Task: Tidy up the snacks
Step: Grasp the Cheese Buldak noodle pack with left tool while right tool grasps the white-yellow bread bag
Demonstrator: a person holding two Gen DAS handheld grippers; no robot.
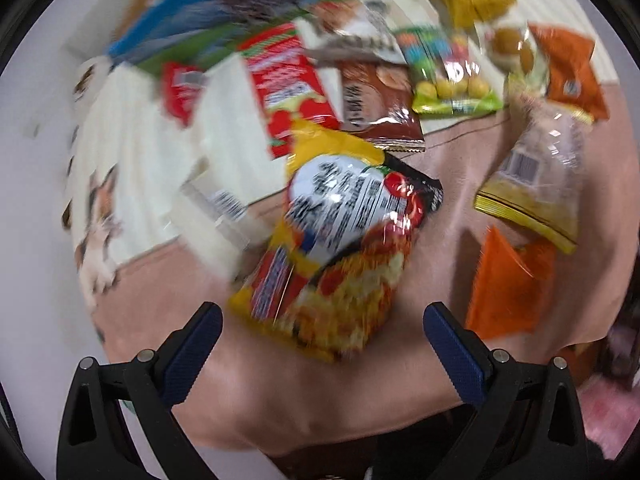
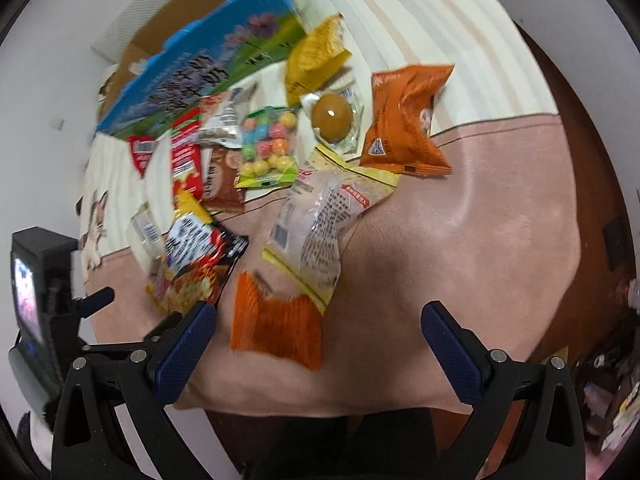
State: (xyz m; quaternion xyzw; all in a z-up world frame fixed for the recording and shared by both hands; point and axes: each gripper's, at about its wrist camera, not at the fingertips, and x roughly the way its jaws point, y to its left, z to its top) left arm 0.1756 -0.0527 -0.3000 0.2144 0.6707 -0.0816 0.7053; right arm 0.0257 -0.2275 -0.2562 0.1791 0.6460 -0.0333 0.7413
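Note:
Several snack packets lie scattered on a pink and cream cloth (image 2: 480, 208). A yellow and red noodle-style packet (image 1: 340, 248) lies just beyond my open left gripper (image 1: 322, 320), apart from both fingers; it shows again as the yellow and red packet (image 2: 192, 260). A small orange packet (image 2: 276, 324) lies between the spread fingers of my open right gripper (image 2: 318, 318), untouched. Further off are a clear packet with yellow edges (image 2: 320, 220), a bigger orange packet (image 2: 404, 120), a round brown snack in clear wrap (image 2: 332, 118), a candy-ball bag (image 2: 270, 148) and red packets (image 2: 186, 160). The left view is blurred.
A blue and green printed box (image 2: 208, 60) stands at the back left of the cloth. A yellow bag (image 2: 316, 56) lies behind the snacks. The other hand-held gripper's body (image 2: 40, 300) shows at the left edge. Dark floor and clutter (image 2: 608, 360) lie to the right.

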